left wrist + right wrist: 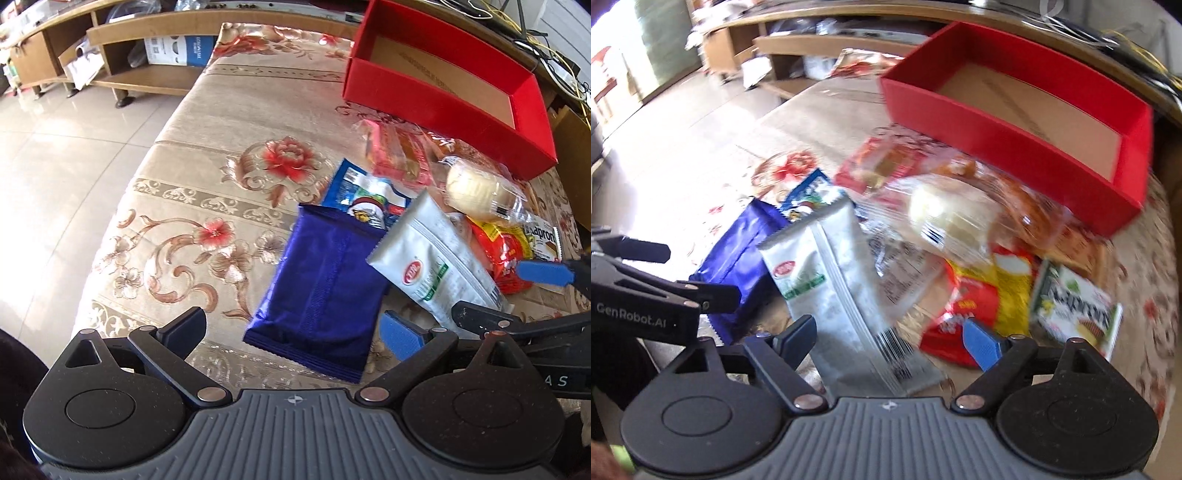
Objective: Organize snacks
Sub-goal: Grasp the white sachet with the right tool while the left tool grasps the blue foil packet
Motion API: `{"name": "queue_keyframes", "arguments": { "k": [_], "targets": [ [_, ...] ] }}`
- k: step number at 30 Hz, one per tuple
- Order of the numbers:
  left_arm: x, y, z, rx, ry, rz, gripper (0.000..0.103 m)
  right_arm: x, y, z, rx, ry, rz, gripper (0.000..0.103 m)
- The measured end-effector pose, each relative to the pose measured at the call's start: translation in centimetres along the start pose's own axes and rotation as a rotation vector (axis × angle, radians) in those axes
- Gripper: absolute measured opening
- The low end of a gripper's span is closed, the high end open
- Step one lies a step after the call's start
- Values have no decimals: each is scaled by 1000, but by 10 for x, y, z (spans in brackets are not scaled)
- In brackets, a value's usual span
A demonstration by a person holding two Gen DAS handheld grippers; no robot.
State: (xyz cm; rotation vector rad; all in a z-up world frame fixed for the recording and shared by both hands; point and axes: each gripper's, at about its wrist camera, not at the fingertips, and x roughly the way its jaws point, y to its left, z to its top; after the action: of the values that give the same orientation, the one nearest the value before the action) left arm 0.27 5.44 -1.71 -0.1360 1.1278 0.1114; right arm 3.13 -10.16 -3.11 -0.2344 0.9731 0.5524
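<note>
The right gripper point(890, 336) stands with jaws spread on either side of the near, barcoded end of the silver-white pouch point(846, 280). The pads do not visibly press on it, so nothing is gripped yet.

The pouch's long axis runs straight away from this claw, up the frame, leaning onto the snack heap beyond. That heap includes a wrapped pale bun point(945, 214), a red-and-yellow packet point(982, 295) and a small green-and-white box point(1075, 302).

The red box point(997, 136), open and empty, sits past the heap, well apart from the claw.

The left gripper point(295, 332) is likewise spread and empty above the near end of the dark blue packet point(321, 291).

Judgement: the right hand is nearer the pouch. Closing squarely across its width is what the next move calls for.
</note>
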Motion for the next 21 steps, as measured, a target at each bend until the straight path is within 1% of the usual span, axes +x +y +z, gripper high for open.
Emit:
{"name": "queue_keyframes", "arguments": {
  "k": [5, 8, 10, 11, 15, 16, 18, 19, 20, 21],
  "targets": [
    [2, 10, 2, -17, 6, -14, 101, 9, 12, 1, -89, 28, 83, 80],
    [1, 8, 4, 10, -6, -7, 101, 21, 23, 4, -151, 37, 62, 80],
    [2, 3, 3, 38, -3, 0, 101, 26, 24, 8, -141, 43, 82, 80],
    [3, 1, 3, 47, 2, -3, 100, 29, 23, 8, -138, 50, 84, 77],
    [7, 3, 6, 46, 7, -2, 101, 31, 16, 5, -87, 60, 92, 74],
    [9, 3, 6, 46, 12, -2, 101, 30, 13, 4, -68, 58, 95, 71],
    [12, 2, 7, 52, 25, 4, 101, 25, 6, 1, -26, 55, 83, 58],
    [13, 2, 8, 57, 29, 7, 101, 21, 3, -2, -5, 57, 91, 50],
    [15, 1, 8, 61, 32, 6, 101, 18, -1, -5, 19, 56, 107, 44],
    [15, -1, 8, 66, 34, 3, 101, 16, -4, -8, 37, 58, 124, 43]
  ]
}}
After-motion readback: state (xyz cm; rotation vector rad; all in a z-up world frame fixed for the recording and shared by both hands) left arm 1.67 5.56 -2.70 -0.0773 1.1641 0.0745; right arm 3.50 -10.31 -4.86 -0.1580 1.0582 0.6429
